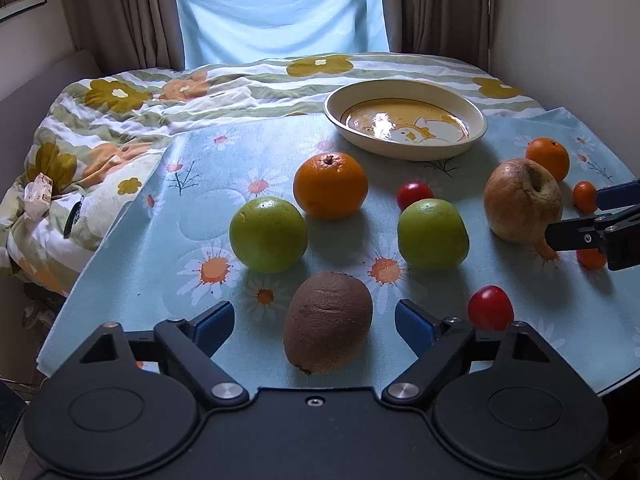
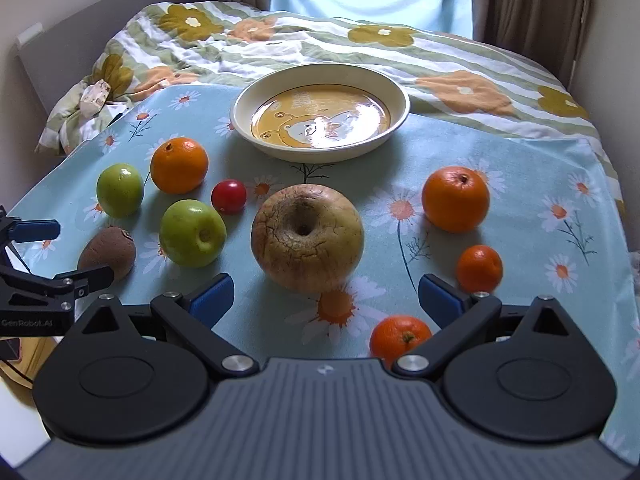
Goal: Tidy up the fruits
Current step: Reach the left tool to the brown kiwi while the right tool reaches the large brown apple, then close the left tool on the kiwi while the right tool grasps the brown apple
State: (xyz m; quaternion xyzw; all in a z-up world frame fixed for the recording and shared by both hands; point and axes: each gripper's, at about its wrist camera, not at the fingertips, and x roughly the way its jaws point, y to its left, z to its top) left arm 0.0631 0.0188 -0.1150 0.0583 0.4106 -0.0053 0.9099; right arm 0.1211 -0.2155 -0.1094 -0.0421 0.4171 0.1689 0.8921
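Observation:
My left gripper (image 1: 314, 322) is open, its blue pads on either side of a brown kiwi (image 1: 328, 322) without touching it. Beyond it lie two green apples (image 1: 268, 234) (image 1: 433, 235), an orange (image 1: 330, 185) and two cherry tomatoes (image 1: 415, 194) (image 1: 490, 307). My right gripper (image 2: 326, 300) is open, just short of a wrinkled brown apple (image 2: 307, 237). An orange (image 2: 455, 199) and two small mandarins (image 2: 479, 268) (image 2: 400, 338) lie to its right. An empty cream plate (image 2: 400, 98) with a yellow cartoon centre stands at the back.
The fruits lie on a light blue daisy cloth (image 1: 192, 216) over a flowered quilt (image 1: 120, 120). The cloth's left edge drops off beside the left gripper. A crumpled wrapper (image 1: 38, 198) lies on the quilt at far left. Curtains and a window are behind.

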